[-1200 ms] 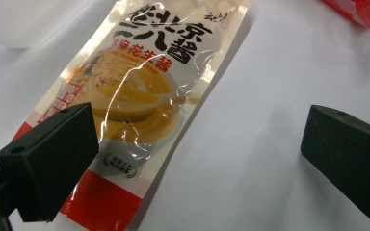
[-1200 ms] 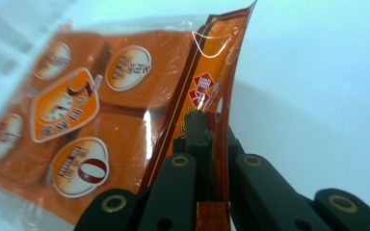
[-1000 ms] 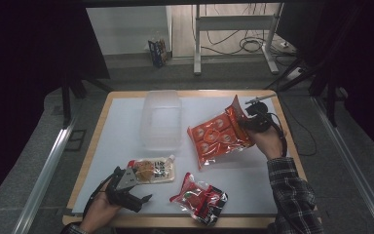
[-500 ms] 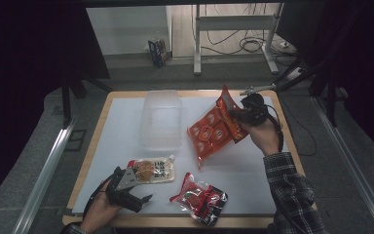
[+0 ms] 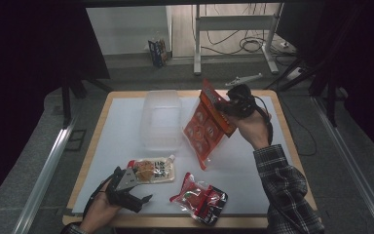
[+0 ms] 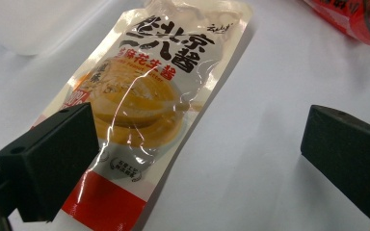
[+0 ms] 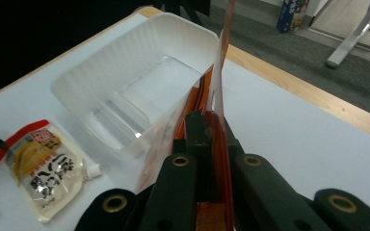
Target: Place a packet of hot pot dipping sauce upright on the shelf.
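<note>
Orange and glossy, the snack bag (image 5: 205, 127) hangs in the air from the right hand-held gripper (image 5: 222, 108), whose jaws are clenched on its top edge. In the right gripper view the bag's seam (image 7: 215, 144) is pinched flat between the two black jaws. The bag dangles just beside the clear plastic tub (image 5: 161, 118), its lower corner close to the tub's right wall but not inside it. The tub stands on the white worktop (image 5: 253, 170) and looks empty.

Nothing has been packed so far, by my reading: the likely job is to put the packets into the tub, and the first one is only on its way. Two more wait near the front edge: a sauce pouch (image 5: 151, 169) with a spout, and a red packet (image 5: 200, 197) to its right, both lying flat.

The left hand-held gripper (image 5: 137, 195) rests low by the sauce pouch with its jaws spread apart and gripping nothing; in the left gripper view the pouch (image 6: 144, 106) lies partly under one jaw.
</note>
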Tool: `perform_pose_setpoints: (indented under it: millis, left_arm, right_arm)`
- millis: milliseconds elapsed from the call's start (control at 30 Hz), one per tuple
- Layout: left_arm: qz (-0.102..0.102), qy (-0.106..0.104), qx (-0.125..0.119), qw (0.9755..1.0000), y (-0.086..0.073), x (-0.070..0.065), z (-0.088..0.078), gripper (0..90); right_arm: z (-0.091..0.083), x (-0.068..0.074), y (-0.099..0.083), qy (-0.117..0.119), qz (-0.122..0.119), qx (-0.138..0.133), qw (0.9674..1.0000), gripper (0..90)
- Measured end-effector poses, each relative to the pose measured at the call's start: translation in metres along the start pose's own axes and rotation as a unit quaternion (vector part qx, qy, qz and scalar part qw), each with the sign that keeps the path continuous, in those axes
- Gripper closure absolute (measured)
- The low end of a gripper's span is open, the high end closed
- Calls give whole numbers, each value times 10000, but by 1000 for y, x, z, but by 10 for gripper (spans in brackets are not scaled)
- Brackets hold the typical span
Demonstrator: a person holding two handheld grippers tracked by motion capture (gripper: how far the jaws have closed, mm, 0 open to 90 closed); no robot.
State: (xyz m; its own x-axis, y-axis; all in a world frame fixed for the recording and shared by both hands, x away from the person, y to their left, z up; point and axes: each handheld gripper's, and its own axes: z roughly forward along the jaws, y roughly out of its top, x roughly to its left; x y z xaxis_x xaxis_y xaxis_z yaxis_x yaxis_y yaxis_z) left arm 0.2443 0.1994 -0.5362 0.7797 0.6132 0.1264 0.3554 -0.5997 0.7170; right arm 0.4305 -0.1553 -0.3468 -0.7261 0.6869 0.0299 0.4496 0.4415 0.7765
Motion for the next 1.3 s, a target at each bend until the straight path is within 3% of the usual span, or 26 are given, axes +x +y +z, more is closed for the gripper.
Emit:
perform_pose_setpoints:
  millis: [233,367,400,600,767,1300]
  left_arm:
    - [-45,-9,-101,9999,0,2,-2,0]
    - [-73,-18,-124,9999,0,2,-3,0]
    - [-71,-19,-121,9999,0,2,-3,0]
    - [-50,-20,-107,9999,0,2,-3,0]
    - [-56,-20,-106,9999,0,2,-3,0]
    - [-123,-27,-150,9998,0,3,-4,0]
  right_arm:
    - [-1,19,21,99,-231,-6,9997,883]
    - [0,27,29,-10,-360,14,9994,883]
    - [0,28,33,-138,-418,33,9990,884]
    - [-1,20,45,-280,-292,-73,9992,884]
    - [-1,18,54,-144,-152,-203,9996,884]
    - [6,25,88,-21,-104,-432,9990,884]
